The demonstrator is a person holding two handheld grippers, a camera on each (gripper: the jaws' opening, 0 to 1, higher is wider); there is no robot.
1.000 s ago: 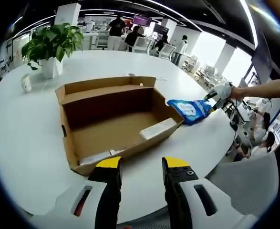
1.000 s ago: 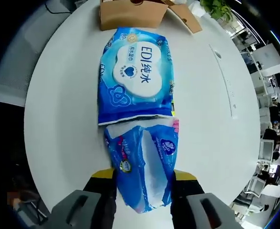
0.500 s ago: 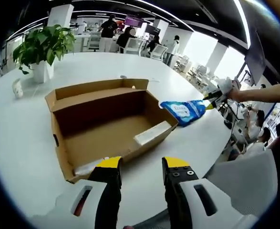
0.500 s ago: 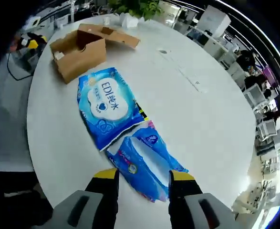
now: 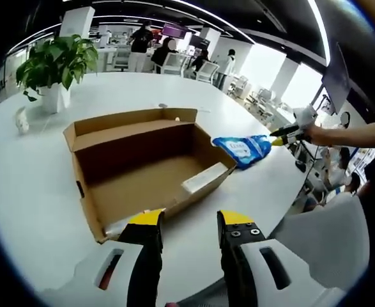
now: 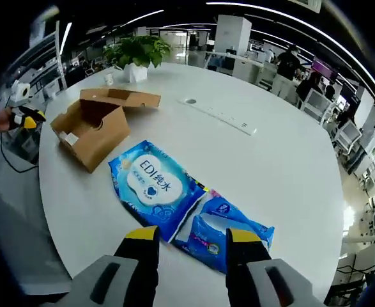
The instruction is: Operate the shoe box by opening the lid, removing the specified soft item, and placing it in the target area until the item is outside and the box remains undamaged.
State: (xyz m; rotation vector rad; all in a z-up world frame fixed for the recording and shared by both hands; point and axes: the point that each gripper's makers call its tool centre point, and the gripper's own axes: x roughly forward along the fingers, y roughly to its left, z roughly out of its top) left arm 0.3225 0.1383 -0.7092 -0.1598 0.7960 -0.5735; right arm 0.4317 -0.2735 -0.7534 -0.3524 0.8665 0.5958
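Two wipe packs (image 6: 155, 187) lay on the table (image 6: 289, 173) beside the opened box (image 6: 91, 131); soft, slippery film, best pinched at an edge; both tools, right (image 6: 190, 240) and left (image 5: 187, 224), gaped empty.

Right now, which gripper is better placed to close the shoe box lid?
Left gripper: open, right in front of the empty shoe box. The right gripper sits over the wet wipes pack, with the box farther off.
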